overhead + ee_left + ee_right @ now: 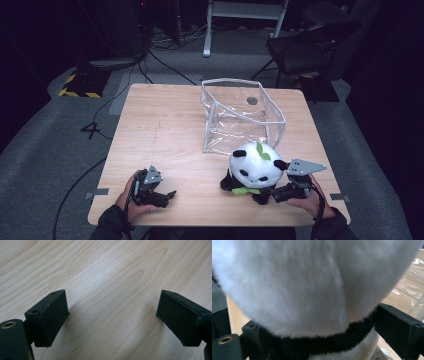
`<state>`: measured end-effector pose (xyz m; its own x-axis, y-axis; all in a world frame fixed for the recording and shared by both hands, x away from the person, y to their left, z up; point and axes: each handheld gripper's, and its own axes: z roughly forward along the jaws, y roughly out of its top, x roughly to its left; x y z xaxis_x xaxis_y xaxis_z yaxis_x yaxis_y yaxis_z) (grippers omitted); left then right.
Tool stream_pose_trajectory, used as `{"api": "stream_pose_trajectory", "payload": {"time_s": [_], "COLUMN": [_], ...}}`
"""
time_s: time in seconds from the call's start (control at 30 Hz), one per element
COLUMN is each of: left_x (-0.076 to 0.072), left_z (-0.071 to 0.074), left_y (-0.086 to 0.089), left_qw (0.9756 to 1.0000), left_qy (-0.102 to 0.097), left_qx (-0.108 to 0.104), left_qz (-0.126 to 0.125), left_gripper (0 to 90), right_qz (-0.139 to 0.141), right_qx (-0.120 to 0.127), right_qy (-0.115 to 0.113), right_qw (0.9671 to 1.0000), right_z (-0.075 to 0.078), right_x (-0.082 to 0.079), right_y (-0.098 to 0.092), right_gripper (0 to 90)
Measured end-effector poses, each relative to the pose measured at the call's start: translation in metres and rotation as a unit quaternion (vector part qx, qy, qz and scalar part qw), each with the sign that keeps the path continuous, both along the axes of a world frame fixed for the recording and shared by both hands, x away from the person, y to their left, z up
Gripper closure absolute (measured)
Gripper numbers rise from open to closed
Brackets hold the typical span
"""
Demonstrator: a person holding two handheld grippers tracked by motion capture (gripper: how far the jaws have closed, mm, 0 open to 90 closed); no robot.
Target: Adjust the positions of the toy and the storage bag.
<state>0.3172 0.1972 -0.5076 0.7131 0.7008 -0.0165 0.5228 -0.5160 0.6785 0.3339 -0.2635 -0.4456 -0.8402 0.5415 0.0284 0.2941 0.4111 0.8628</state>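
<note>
The plush panda [254, 170] sits upright on the counter [165, 135], just in front of the clear bag [240, 112]. The right gripper [276, 194] has its fingers [398, 327] spread wide around the panda's neck, apparently not pressing. The left gripper [167, 196] rests well apart, fingers [48, 317] open over bare wood.

Tabletop [165, 130] – pale wood, fine grain seen, matt, smooth.
Panda toy [254, 170] – soft plush, white pile fluffy, black pile at neck band and ears; green felt-like leaf on head.
Clear bag [240, 112] – transparent plastic film, glossy, creased, pale trim along edges.
Left claw [112, 315] – matt black plastic, pads finely textured; brass-coloured insert seen in body.
Right claw [324, 340] – same matt black plastic; grey plate on top, dull metal look.
Floor [45, 150] – grey carpet, rough.
</note>
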Motion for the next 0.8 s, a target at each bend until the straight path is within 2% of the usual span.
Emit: {"api": "stream_pose_trajectory", "payload": {"time_s": [0.3,0.5,0.63,0.8], "left_x": [0.0,0.0,0.0,0.0], "left_z": [0.0,0.0,0.0,0.0], "left_y": [0.0,0.0,0.0,0.0], "left_qw": [1.0,1.0,1.0,1.0], "left_qy": [0.0,0.0,0.0,0.0], "left_qx": [0.0,0.0,0.0,0.0], "left_qz": [0.0,0.0,0.0,0.0], "left_gripper": [10.4,10.4,10.4,10.5], "right_qz": [0.002,-0.007,-0.008,-0.015], "right_qx": [-0.015,-0.008,-0.012,-0.01], "right_qy": [-0.005,-0.005,-0.02,-0.021], "right_qw": [0.9999,0.9999,0.9997,0.9996], "right_z": [-0.008,-0.01,-0.01,-0.01], "right_x": [0.002,0.005,0.002,0.001], "right_y": [0.006,0.006,0.004,-0.001], "right_gripper": [4.7,14.0,24.0,27.9]}}
